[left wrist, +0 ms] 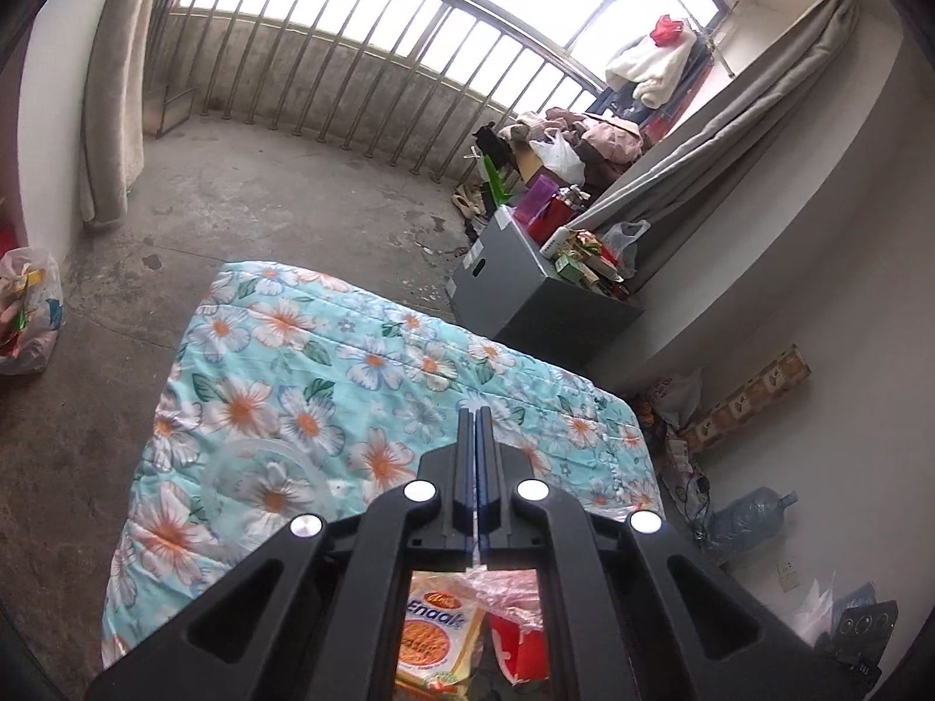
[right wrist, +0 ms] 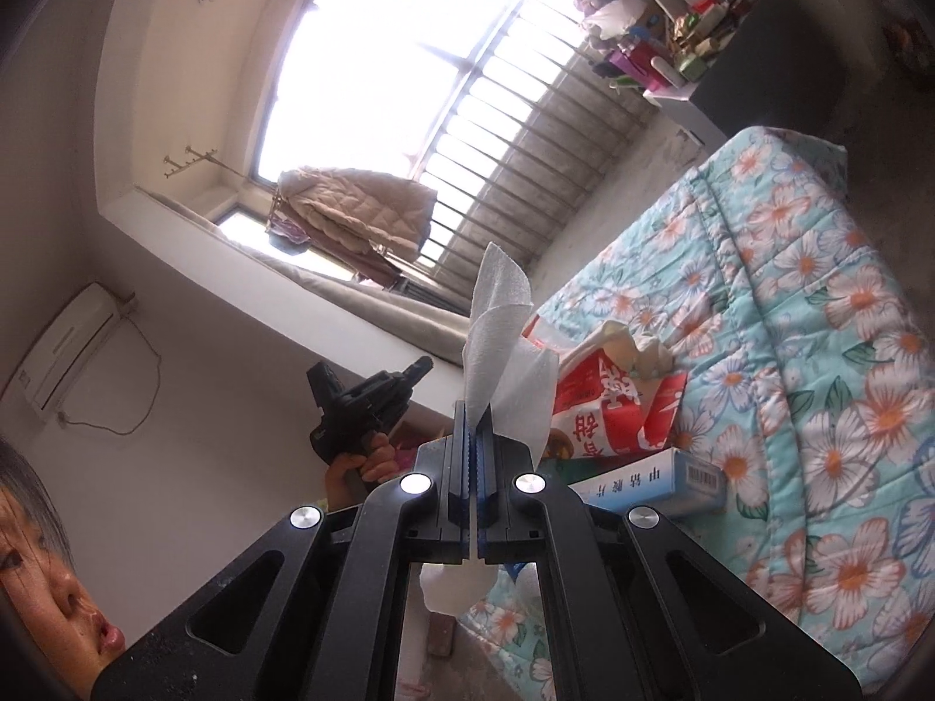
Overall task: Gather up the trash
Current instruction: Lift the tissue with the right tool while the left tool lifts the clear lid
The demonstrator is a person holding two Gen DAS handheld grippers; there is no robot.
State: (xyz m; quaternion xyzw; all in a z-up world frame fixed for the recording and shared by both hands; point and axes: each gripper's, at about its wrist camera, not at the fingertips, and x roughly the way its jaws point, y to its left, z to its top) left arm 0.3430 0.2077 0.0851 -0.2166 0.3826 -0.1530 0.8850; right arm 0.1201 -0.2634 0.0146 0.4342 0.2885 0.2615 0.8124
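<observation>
Two claws, both clenched. Our right claw (right wrist: 474, 415) grips a white tissue (right wrist: 497, 350), which sticks up past its tips and hangs below them. Our left claw (left wrist: 476, 417) is pressed tight on a thin clear film (left wrist: 478, 531), apparently the edge of a plastic bag (left wrist: 514, 590) hanging beneath it, though we cannot be sure. Under that claw lie a yellow snack packet (left wrist: 435, 637) and something red. Beyond the right claw, a red-and-white wrapper (right wrist: 613, 403) and a blue box (right wrist: 654, 476) rest on the floral quilt (right wrist: 818, 321). We judge trash is being gathered; next, the tissue needs carrying over the bag's mouth and letting go.
</observation>
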